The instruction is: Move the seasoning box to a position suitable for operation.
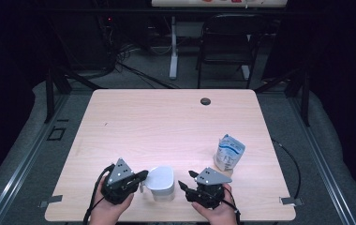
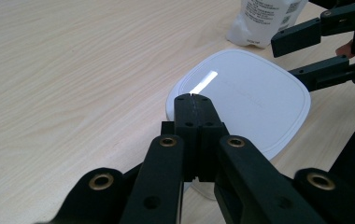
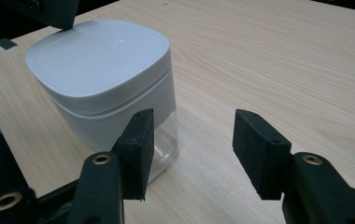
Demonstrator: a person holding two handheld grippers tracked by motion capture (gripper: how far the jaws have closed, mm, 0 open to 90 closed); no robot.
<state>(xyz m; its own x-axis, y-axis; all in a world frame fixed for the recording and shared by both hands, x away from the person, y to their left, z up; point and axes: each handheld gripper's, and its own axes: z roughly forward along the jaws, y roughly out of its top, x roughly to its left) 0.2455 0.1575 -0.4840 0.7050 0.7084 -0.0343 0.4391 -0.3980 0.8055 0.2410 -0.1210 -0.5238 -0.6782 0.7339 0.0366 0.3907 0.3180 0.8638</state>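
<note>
- The white-lidded square clear jar (image 1: pixel 160 182) stands near the worktop's (image 1: pixel 166 122) front edge, between your grippers.
- Your left gripper (image 2: pixel 192 99), jaws pressed together, pokes over the lid (a shove could tip it).
- Your right gripper (image 3: pixel 192 151), jaws spread, sits beside the jar; closing now may clip it.

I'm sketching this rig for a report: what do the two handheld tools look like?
Both the left tool and the right tool are black, with brass-coloured rivets, flat rectangular pads and a grey three-cornered plate on top. A black cable trails from each. No sleeves visible.
</note>
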